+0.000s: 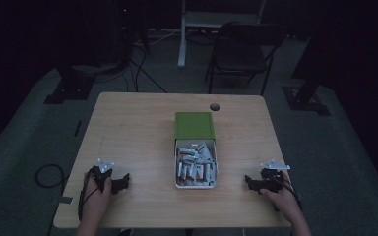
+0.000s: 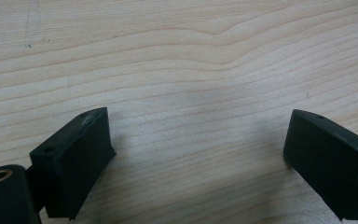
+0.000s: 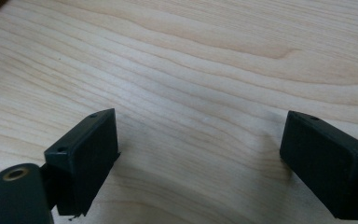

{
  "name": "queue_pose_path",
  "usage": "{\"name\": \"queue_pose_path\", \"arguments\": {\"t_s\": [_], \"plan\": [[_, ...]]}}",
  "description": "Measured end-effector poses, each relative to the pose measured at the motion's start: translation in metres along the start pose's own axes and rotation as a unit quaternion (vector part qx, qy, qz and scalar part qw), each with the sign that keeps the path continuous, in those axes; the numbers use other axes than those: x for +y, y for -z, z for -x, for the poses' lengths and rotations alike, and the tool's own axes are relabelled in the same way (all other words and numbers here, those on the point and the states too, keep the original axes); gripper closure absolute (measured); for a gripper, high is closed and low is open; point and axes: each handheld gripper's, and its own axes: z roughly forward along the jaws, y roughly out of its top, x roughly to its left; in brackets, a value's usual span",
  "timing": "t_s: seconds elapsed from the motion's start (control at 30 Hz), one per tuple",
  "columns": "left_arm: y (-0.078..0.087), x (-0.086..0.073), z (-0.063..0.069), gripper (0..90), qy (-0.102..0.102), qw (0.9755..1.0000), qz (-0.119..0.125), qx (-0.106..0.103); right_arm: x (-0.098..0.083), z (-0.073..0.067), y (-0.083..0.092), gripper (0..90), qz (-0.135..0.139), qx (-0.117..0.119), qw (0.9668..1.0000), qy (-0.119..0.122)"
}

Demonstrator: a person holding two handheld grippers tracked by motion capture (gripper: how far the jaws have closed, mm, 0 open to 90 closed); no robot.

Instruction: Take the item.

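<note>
Black jaws stand wide apart on both grippers, with bare pale wood grain of the table [image 2: 191,70] between them and nothing held. In the left gripper view the 2 pads of the left gripper [image 2: 198,154] sit low over the tabletop, and the right gripper view shows the same for the right gripper [image 3: 200,158]. From the high view, the left gripper [image 1: 120,183] rests on the table near its front left corner, held in the person's left hand [image 1: 96,194], jaws pointing inward toward the middle. The right gripper [image 1: 248,182] rests near the front right edge in the right hand [image 1: 280,196], jaws also pointing inward. Between the 2, well apart from each, lies a white open box [image 1: 177,167] full of small white and red packets [image 1: 194,167], in the middle of the table toward the front. Its green lid [image 1: 193,125] lies flat just behind it, touching its far end. A dark round hole [image 1: 214,106] sits near the table's far edge.
</note>
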Motion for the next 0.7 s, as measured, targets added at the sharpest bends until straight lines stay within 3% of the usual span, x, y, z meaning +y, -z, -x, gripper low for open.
{"name": "queue_pose_path", "arguments": {"t_s": [0.4, 0.6, 0.7], "plan": [[0.000, 0.000, 0.001, 7.8, 0.003, 1.0000, -0.001, 0.004, 0.007, -0.012, 0.005, 11.4, -0.008, -0.002, 1.0000, 0.003], [-0.001, 0.000, 0.002, 2.7, -0.002, 1.0000, -0.007, -0.002, 0.014, -0.017, 0.010, 13.3, -0.010, -0.010, 0.9998, 0.013], [-0.001, 0.000, 0.002, 2.7, -0.001, 1.0000, -0.007, -0.002, 0.018, -0.019, 0.013, 13.3, -0.003, -0.002, 1.0000, 0.009]]}}
